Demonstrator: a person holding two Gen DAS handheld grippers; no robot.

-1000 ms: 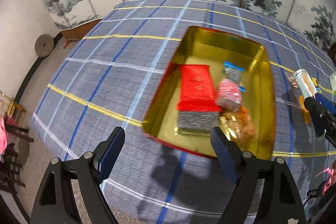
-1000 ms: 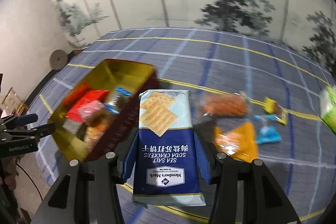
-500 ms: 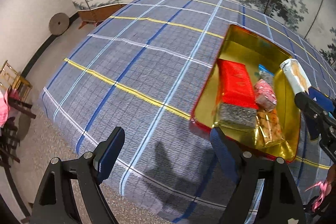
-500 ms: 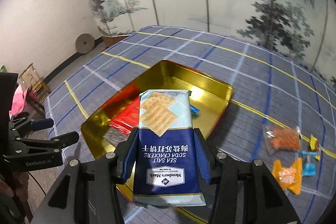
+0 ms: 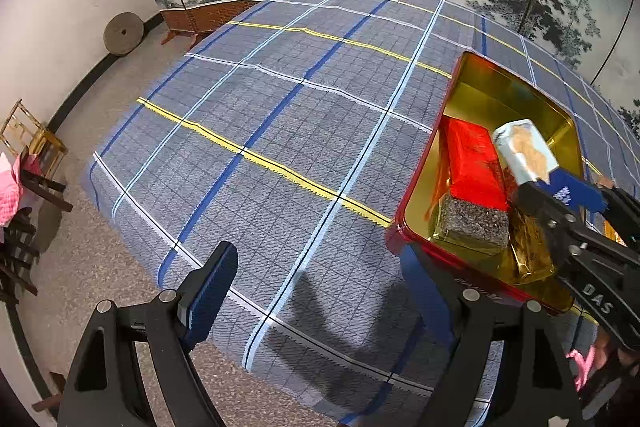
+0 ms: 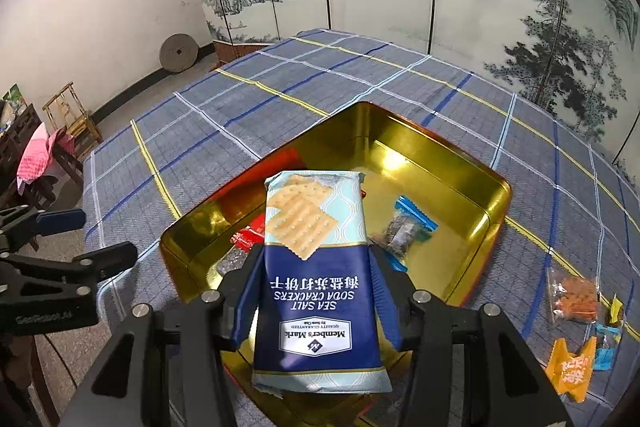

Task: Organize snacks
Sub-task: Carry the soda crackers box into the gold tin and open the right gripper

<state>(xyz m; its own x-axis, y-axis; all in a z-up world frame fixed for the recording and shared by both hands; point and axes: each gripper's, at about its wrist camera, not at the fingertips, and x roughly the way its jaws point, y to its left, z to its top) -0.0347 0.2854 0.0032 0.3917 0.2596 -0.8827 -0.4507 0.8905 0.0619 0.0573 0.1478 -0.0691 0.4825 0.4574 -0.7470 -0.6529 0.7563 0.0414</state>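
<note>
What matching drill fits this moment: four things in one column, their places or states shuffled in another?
1. blue-and-pale soda cracker packet
2. red foil-wrapped block
3. orange plastic snack sachet
4. left gripper

A. on the checked cloth, outside the tin
B. open, nothing between the fingers
C. lying in the gold rectangular tin
D. clamped in the right gripper

Pairs: 1-D, 2-C, 3-A, 4-B
</note>
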